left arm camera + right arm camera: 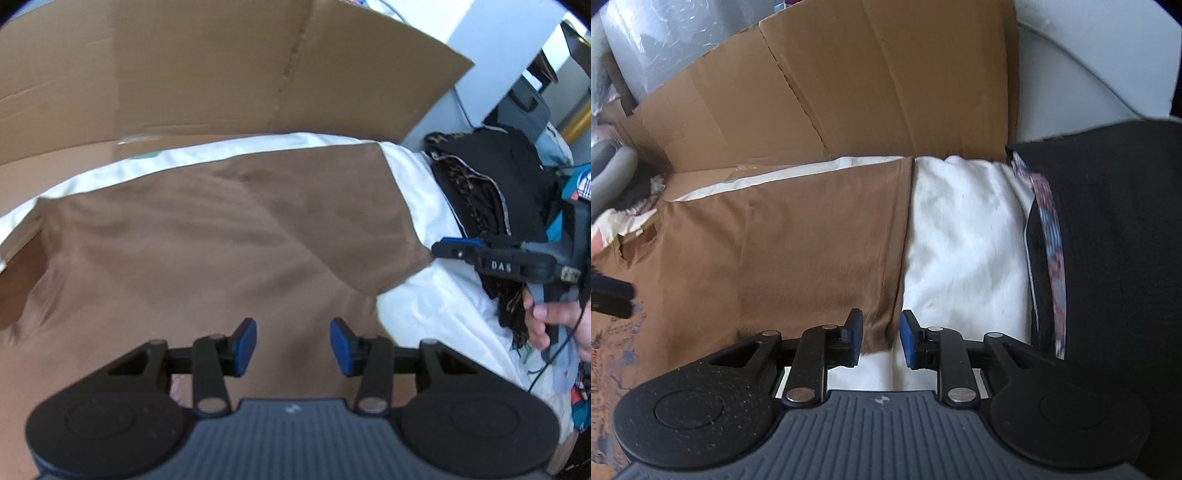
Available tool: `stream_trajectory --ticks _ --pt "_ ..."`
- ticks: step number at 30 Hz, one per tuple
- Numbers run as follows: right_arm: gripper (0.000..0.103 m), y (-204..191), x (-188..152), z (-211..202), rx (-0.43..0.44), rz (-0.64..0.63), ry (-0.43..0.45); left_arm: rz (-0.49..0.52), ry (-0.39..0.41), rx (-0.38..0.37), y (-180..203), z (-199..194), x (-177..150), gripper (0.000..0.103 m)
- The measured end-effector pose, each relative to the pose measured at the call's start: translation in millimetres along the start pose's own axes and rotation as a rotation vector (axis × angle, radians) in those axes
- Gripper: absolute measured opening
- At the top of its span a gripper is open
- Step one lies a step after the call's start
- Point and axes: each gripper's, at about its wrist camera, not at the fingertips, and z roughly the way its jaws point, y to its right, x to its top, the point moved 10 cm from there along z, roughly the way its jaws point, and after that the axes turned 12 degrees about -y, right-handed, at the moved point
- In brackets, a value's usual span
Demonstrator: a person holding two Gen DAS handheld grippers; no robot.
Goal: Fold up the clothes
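Brown cloth (pixel 207 236) lies spread on white sheet (pixel 424 295), cardboard (pixel 221 66) behind at 12 o'clock. Left gripper (pixel 293 345) above cloth, fingers apart, grasping nothing. Right gripper (pixel 880 338) at cloth's right edge, fingers apart, corner of cloth between them. Black clothes pile (pixel 1115 229) at 3 o'clock.

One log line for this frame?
left tool: open, over brown cloth | right tool: open, at cloth edge | black pile: right
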Motion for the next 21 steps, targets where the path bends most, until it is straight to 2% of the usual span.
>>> stream_trajectory --ticks 4,9,11,12,14,17,21 --pt "0.023 -3.1 -7.0 7.1 0.014 0.015 -0.022 0.048 -0.022 -0.011 15.2 14.8 15.9 0.045" --pt "0.023 1.9 -9.7 19.6 0.023 0.074 -0.041 0.058 -0.038 -0.037 34.1 39.2 27.1 0.033" --pt "0.02 2.3 -9.2 21.4 0.019 0.069 -0.044 0.063 -0.043 -0.048 42.5 49.2 28.7 0.029" --pt "0.01 2.6 -9.4 21.7 0.014 0.068 -0.048 0.068 -0.047 -0.047 45.7 54.0 29.0 0.027" --pt "0.003 1.9 -8.7 19.5 -0.001 0.053 -0.046 0.067 -0.054 -0.051 50.8 62.2 29.3 0.022" --pt "0.002 2.8 -7.9 14.3 -0.038 0.035 -0.044 0.056 -0.049 -0.067 55.4 68.0 29.3 0.021" --pt "0.0 12.9 -9.9 17.6 -0.111 0.042 -0.071 0.074 -0.074 -0.043 57.1 81.2 26.4 0.021"
